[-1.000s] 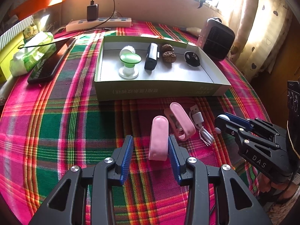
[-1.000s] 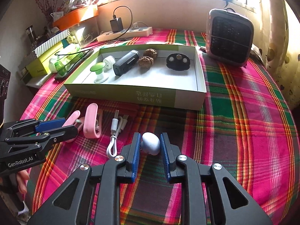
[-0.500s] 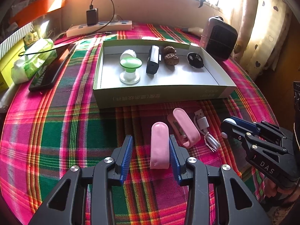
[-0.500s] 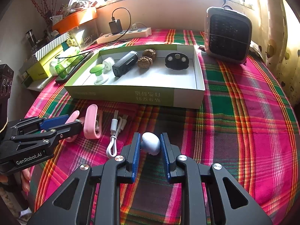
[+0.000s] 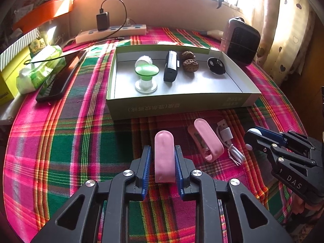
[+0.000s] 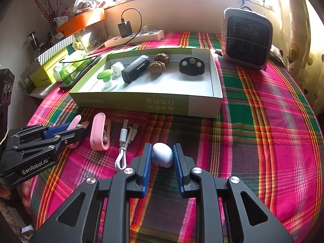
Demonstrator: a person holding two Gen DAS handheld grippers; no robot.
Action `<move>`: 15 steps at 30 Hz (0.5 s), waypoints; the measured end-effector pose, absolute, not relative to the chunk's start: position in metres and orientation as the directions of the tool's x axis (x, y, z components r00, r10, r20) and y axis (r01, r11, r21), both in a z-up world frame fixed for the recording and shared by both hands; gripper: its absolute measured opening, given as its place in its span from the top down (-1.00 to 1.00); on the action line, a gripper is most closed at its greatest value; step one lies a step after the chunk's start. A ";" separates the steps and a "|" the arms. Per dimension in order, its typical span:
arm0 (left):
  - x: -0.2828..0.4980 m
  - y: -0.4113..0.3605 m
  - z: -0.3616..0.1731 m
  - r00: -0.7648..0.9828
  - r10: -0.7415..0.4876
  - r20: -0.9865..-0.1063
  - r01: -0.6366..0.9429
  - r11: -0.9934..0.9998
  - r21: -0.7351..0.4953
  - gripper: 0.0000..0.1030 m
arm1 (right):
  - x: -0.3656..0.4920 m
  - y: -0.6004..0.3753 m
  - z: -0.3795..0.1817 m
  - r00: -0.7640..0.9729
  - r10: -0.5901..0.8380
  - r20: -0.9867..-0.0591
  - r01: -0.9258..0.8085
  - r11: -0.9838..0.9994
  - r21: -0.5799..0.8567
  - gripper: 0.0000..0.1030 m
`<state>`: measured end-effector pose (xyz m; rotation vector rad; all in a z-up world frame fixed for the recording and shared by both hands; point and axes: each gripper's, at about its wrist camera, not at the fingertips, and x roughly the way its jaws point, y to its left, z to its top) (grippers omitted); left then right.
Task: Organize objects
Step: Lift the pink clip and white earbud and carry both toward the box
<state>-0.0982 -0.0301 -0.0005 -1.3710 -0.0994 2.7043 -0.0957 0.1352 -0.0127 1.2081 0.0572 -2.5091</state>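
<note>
On the plaid cloth in front of the green box (image 5: 182, 106), my left gripper (image 5: 162, 148) has its jaws closing around a pink oblong cap (image 5: 164, 158), both blue pads against its sides. A second pink oblong piece (image 5: 208, 141) and a coiled white USB cable (image 5: 226, 135) lie just to its right. My right gripper (image 6: 162, 147) is shut on a pale egg-shaped case (image 6: 163, 155) just above the cloth. The box holds a green-topped stand (image 5: 146, 75), a black device (image 5: 171, 66), two walnuts (image 5: 189, 60) and a black round disc (image 5: 216, 65).
A small heater (image 5: 241, 40) stands at the back right of the box. A power strip (image 5: 111, 33) with a charger runs along the back wall. A phone (image 5: 60, 77), a wipes pack (image 5: 40, 68) and a yellow box (image 5: 8, 77) line the left edge.
The left gripper's jaws have come together from wide apart onto the pink cap. The right gripper and the pale case it holds have stayed put.
</note>
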 end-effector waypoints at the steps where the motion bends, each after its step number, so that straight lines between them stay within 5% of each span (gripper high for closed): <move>1: -0.098 -0.031 -0.001 -0.588 0.122 -0.799 -0.064 -0.992 -0.105 0.69 | -0.096 0.135 -0.013 -0.573 -0.297 -0.764 0.331 -0.936 0.117 0.56; 15: -0.098 -0.030 -0.001 -0.591 0.121 -0.798 -0.067 -0.993 -0.101 0.69 | -0.095 0.135 -0.013 -0.573 -0.297 -0.764 0.332 -0.936 0.115 0.56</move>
